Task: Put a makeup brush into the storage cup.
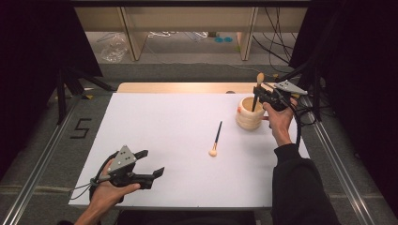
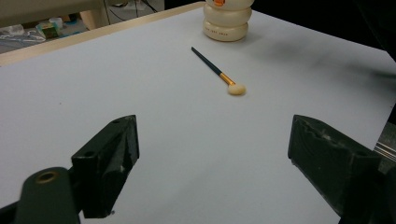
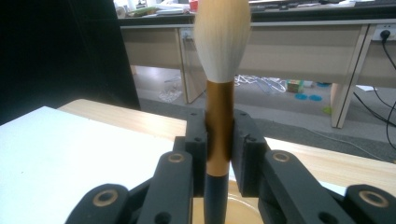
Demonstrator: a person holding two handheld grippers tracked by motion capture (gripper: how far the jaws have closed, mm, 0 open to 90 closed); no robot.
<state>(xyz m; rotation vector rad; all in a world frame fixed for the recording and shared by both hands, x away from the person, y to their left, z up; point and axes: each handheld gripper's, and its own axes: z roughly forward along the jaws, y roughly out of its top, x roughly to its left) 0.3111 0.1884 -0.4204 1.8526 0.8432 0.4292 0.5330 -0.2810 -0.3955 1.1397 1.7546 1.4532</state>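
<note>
Above the cream ribbed ceramic holder, our right gripper clamps an upright cream-tufted, dark-handled brush; our left gripper gapes wide, empty.

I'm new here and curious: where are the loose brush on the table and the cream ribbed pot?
Dark-handled brush with cream bristles (image 1: 217, 137): high view, mid-handle.
Cream ribbed ceramic pot (image 1: 248, 121): high view, front wall.

Left tongs agape; right tongs clamped.
</note>
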